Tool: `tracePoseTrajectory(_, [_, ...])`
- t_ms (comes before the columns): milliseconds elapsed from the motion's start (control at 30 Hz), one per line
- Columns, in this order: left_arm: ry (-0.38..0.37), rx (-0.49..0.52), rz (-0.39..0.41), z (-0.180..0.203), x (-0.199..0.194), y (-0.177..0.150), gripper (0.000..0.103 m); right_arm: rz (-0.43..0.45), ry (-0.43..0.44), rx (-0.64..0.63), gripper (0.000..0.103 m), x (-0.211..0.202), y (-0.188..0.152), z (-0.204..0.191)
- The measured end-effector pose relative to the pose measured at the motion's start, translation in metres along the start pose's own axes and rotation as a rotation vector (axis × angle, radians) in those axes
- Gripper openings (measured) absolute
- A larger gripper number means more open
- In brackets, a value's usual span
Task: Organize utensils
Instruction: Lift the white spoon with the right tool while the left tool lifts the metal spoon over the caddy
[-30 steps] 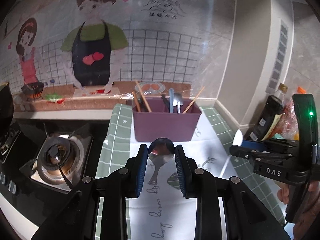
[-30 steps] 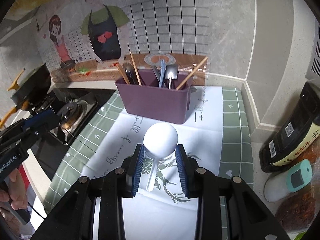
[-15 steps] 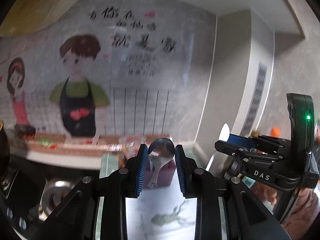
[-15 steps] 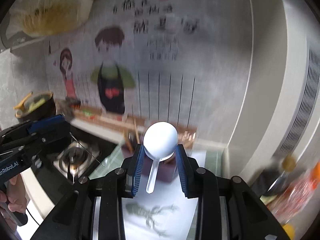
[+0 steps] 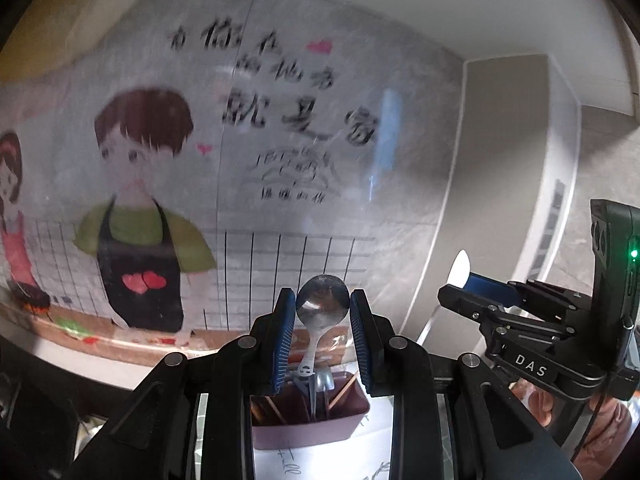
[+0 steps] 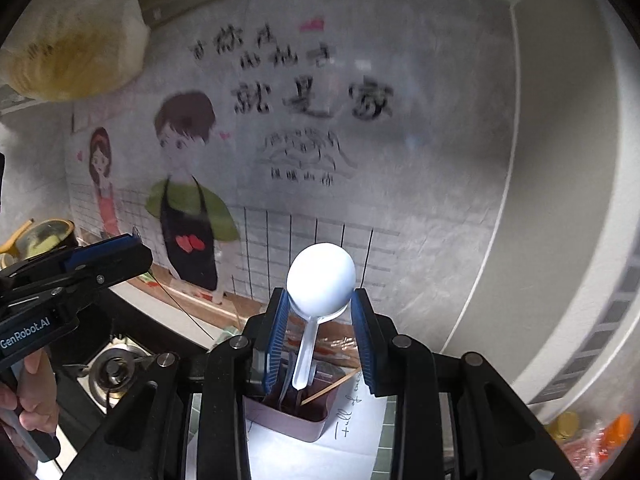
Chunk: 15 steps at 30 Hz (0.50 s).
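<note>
My left gripper [image 5: 322,312] is shut on a metal spoon [image 5: 322,307], bowl up, handle hanging down over the purple utensil box [image 5: 308,420]. My right gripper [image 6: 320,312] is shut on a white plastic spoon [image 6: 321,280], bowl up, its handle tip just above the same purple box [image 6: 292,416]. The box holds chopsticks and other spoons. The right gripper shows at the right in the left wrist view [image 5: 460,280], and the left gripper at the left in the right wrist view [image 6: 132,248].
A gas stove burner [image 6: 114,368] lies left of the box. The box stands on a white and green mat [image 6: 360,424]. A wall with a cartoon poster [image 5: 140,200] is close behind. Bottles and packets [image 6: 592,432] sit at the right.
Both grippers have risen and tilted up with their spoons, moving forward so the handles now hang over the purple box. The wall fills the views.
</note>
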<state>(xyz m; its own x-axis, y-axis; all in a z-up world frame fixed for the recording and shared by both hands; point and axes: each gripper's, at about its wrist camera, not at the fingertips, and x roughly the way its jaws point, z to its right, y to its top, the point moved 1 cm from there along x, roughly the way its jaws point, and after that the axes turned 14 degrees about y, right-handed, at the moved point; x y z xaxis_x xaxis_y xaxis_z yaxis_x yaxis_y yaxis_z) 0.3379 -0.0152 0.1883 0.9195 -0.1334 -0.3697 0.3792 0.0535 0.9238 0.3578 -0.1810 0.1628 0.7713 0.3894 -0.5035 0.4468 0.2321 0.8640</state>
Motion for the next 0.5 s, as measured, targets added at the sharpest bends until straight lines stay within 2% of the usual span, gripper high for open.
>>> tracePoseTrajectory(300, [0.005, -0.019, -0.145, -0.022, 0.078, -0.04, 0.029, -0.138, -0.011, 0.04, 0.03, 0.086, -0.037, 0.018])
tracePoseTrajectory(500, [0.004, -0.039, -0.234, -0.031, 0.119, -0.07, 0.029, -0.186, -0.022, 0.052, 0.03, 0.123, -0.06, 0.025])
